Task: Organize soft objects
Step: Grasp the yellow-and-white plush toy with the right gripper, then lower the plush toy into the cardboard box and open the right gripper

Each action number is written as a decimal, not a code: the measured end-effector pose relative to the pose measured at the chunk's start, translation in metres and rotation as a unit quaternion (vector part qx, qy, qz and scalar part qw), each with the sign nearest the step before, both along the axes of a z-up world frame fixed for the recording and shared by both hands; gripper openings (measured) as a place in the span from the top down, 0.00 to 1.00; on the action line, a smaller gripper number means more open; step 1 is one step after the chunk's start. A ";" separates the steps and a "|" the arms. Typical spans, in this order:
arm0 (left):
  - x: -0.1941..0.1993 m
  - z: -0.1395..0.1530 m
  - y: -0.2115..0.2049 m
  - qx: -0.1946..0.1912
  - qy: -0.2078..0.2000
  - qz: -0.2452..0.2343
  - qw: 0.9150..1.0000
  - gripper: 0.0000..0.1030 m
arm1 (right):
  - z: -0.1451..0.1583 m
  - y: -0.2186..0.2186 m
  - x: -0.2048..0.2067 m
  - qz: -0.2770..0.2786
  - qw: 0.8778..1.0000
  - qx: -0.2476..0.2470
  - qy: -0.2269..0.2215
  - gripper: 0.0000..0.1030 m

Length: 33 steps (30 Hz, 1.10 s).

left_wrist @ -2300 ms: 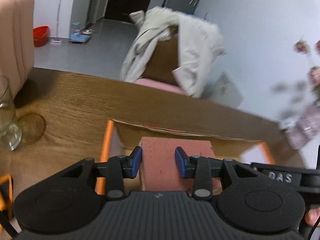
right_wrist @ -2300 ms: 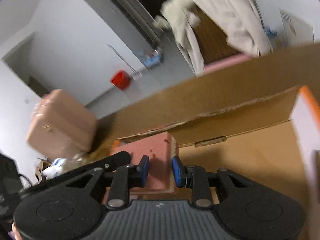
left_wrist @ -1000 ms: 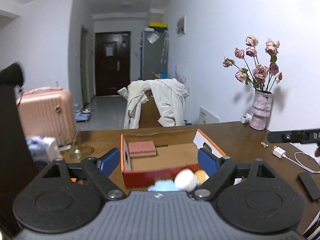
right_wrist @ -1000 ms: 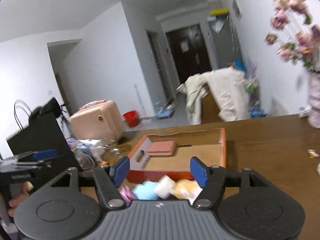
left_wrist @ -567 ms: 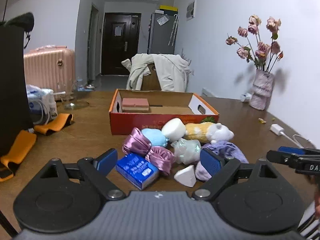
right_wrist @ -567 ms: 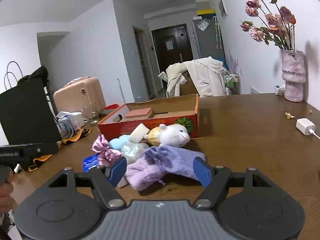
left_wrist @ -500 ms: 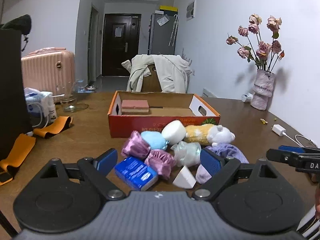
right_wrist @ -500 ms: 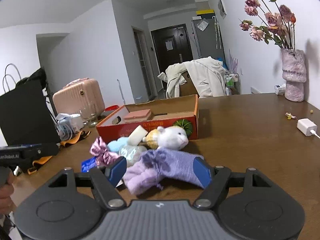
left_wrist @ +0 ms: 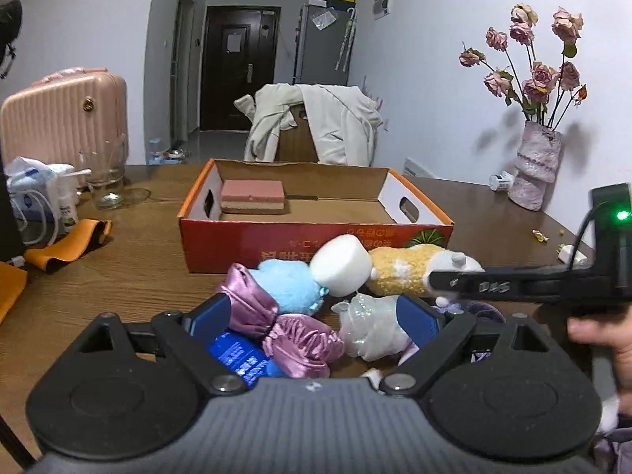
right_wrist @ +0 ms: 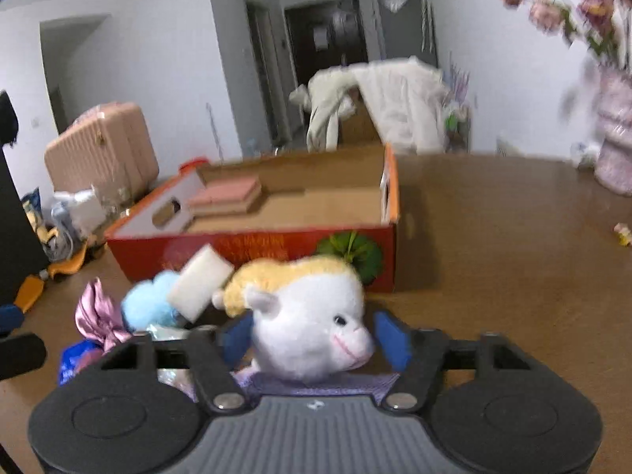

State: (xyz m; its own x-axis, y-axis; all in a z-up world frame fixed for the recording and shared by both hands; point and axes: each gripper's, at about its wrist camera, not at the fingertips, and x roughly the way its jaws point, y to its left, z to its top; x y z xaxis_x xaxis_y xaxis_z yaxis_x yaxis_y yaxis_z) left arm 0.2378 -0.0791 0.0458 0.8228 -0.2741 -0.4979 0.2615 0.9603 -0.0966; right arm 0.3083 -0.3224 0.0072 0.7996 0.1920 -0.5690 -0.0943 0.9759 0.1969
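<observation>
A pile of soft things lies on the wooden table in front of an open red cardboard box (left_wrist: 276, 243). The box holds a pink sponge (left_wrist: 252, 195). My left gripper (left_wrist: 314, 322) is open over a shiny pink satin scrunchie (left_wrist: 288, 333), with a blue plush (left_wrist: 286, 286), a white foam cylinder (left_wrist: 341, 266), a clear iridescent toy (left_wrist: 371, 330) and a blue packet (left_wrist: 239, 357) around it. My right gripper (right_wrist: 314, 337) is open, its fingers either side of the white head of a yellow-and-white plush lamb (right_wrist: 312, 324), above a purple cloth (right_wrist: 316, 385).
A glass (left_wrist: 106, 179) and orange straps (left_wrist: 67, 239) lie on the left of the table. A vase of pink roses (left_wrist: 533, 173) stands at the far right. A chair draped with a cream jacket (left_wrist: 316, 122) is behind the box. A pink suitcase (left_wrist: 63, 114) stands on the floor.
Both grippers have moved forward and down into the pile. The right one now straddles the lamb's head, and the left one sits over the satin scrunchie. Both stay open.
</observation>
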 end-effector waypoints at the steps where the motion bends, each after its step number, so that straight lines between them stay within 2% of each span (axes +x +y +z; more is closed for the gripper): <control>1: 0.002 -0.002 -0.001 -0.003 0.003 -0.002 1.000 0.10 | -0.002 -0.001 0.000 -0.001 1.000 0.013 -0.002 0.48; 5: 0.002 -0.004 -0.003 -0.010 0.007 -0.011 1.000 0.10 | 0.011 -0.006 -0.022 -0.011 0.999 0.021 -0.044 0.51; 9: -0.015 0.004 0.002 -0.021 -0.004 -0.032 0.999 0.10 | 0.035 -0.009 -0.072 -0.032 0.993 0.020 -0.109 0.51; 12: -0.037 0.011 0.011 -0.029 -0.012 -0.045 0.999 0.10 | 0.042 -0.004 -0.116 -0.011 0.991 0.038 -0.129 0.51; 17: -0.073 0.007 0.028 -0.049 -0.001 -0.061 0.997 0.10 | 0.028 0.032 -0.182 0.052 0.991 0.027 -0.116 0.51; 20: -0.088 -0.009 0.034 -0.058 0.030 -0.064 0.996 0.10 | 0.014 0.046 -0.205 0.066 0.993 0.027 -0.094 0.50; 22: -0.094 -0.022 0.033 -0.058 0.045 -0.072 0.995 0.11 | 0.005 0.053 -0.215 0.073 0.994 0.025 -0.075 0.50; 24: -0.096 -0.034 0.031 -0.059 0.052 -0.082 0.994 0.11 | -0.004 0.062 -0.220 0.083 0.995 0.002 -0.060 0.48; 29: -0.094 -0.054 0.031 -0.060 0.069 -0.096 0.991 0.14 | -0.013 0.070 -0.231 0.067 0.996 -0.010 -0.053 0.44; 33: -0.093 -0.058 0.032 -0.080 0.076 -0.115 0.987 0.25 | -0.011 0.075 -0.231 0.065 0.996 -0.023 -0.051 0.40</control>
